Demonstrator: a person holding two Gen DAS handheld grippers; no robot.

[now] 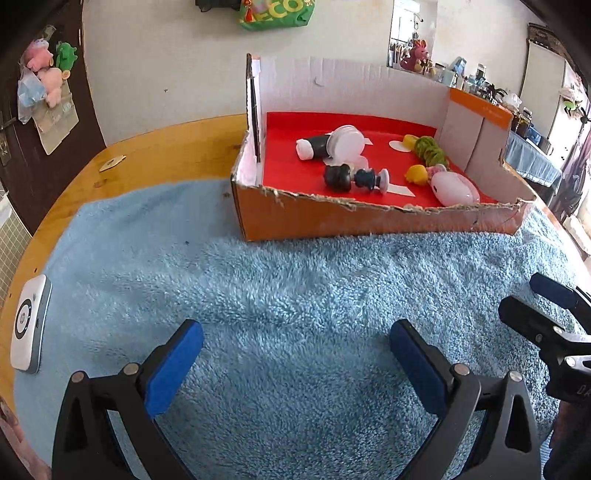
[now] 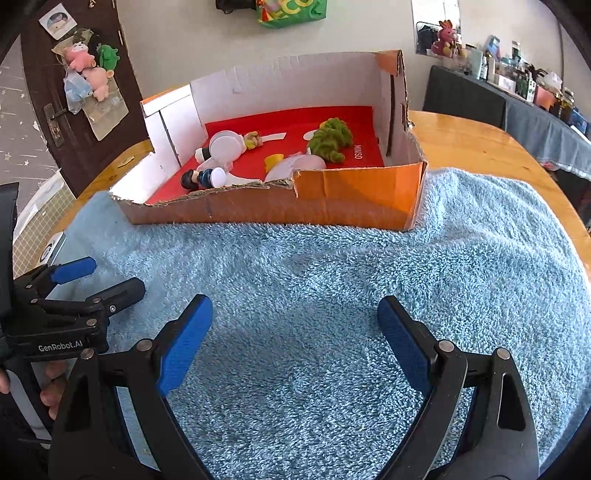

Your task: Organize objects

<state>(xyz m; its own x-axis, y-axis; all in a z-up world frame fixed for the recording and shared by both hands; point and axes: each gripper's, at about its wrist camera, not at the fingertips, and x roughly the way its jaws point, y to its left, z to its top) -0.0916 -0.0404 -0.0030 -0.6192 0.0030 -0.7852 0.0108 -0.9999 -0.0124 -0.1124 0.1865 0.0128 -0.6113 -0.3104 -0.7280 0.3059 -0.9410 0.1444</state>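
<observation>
- "GenRobot.AI" in white letters on the black body of the left gripper [image 2: 107, 280], at 8 o'clock in the right wrist view.
- "MINISO" in white, running sideways on the red floor of the cardboard box [image 2: 358, 212], just at 3 o'clock of the green plush [image 2: 330, 142].
- "ECO", partly cut off, in yellow on the green bag [image 2: 291, 13] hanging on the wall at 12 o'clock; the same letters show in the left wrist view.

Fluffy cloth towel [image 1: 295, 280], torn cardboard box [image 1: 369, 218], glossy wooden table [image 1: 155, 147].
</observation>
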